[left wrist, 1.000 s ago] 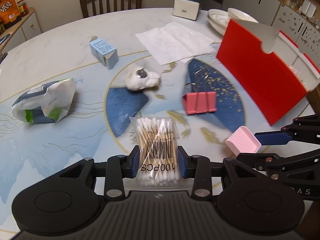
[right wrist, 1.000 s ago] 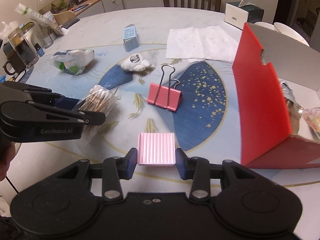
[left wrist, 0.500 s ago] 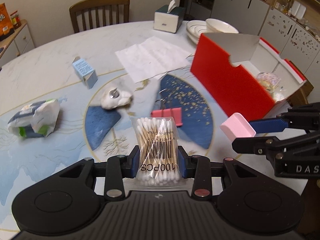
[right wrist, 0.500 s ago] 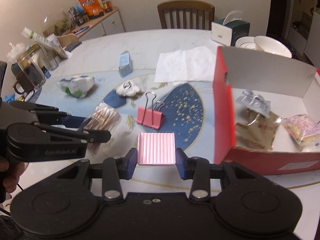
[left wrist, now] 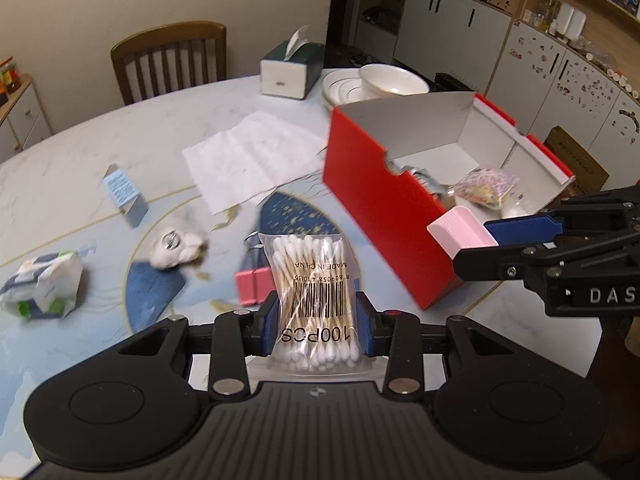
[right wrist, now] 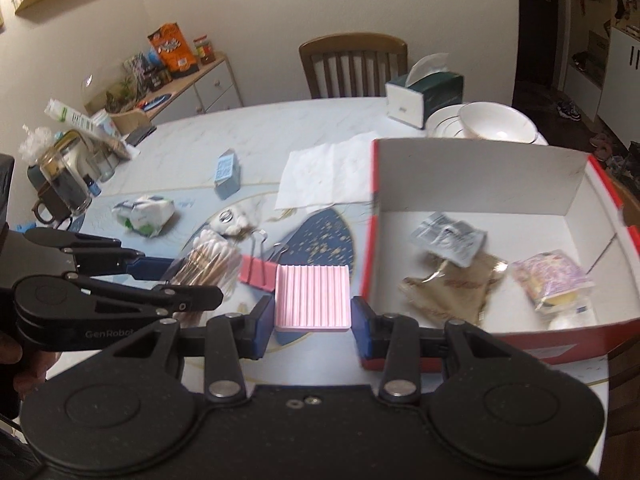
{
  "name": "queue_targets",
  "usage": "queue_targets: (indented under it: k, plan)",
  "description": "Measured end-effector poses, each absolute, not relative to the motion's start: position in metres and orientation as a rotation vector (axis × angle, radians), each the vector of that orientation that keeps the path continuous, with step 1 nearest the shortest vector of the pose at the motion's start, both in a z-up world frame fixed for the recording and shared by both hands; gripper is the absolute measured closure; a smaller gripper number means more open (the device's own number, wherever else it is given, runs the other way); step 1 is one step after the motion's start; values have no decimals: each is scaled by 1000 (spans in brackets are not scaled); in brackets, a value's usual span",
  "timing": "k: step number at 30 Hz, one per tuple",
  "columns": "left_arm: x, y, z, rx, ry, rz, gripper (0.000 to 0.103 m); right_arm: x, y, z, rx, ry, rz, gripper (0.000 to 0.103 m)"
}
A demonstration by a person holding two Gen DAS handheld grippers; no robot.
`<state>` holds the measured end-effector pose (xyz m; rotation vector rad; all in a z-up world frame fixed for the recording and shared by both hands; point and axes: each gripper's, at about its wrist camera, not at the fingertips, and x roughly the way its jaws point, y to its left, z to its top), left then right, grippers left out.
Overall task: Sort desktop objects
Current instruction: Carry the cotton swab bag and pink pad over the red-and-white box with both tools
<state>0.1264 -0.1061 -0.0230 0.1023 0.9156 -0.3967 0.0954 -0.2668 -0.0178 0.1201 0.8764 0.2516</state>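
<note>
Now both grippers are held in the air above the round table (left wrist: 80,152), each carrying something. The left gripper (left wrist: 316,330) has its jaws pinched on a clear bag of cotton swabs (left wrist: 314,280), gripping it near the end printed with a barcode, so the bag sticks up and forward between the blue pads. The right gripper (right wrist: 313,320) has its jaws clamped on the two sides of a ribbed pink block (right wrist: 313,296), which sits flat between them. It hangs just beside the near left corner of the red box (right wrist: 472,176), whose white inside already holds a few small packets (right wrist: 452,240). On the table below lie a pink binder clip (right wrist: 258,272), a white tissue sheet (left wrist: 248,156), a small blue carton (left wrist: 124,196) and a crumpled wipes pack (left wrist: 44,288).
</note>
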Motion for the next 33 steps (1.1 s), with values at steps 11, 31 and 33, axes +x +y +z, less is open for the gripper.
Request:
queue_targets:
  k: [11, 31, 33]
  plan:
    - [134, -166, -1, 150, 862, -457, 66, 99, -328, -10, 119, 834, 190, 63]
    - [199, -254, 7, 231, 854, -497, 66, 120, -395, -32, 78, 866, 124, 63]
    - [209, -260, 6, 233, 855, -502, 66, 123, -398, -35, 76, 872, 124, 63]
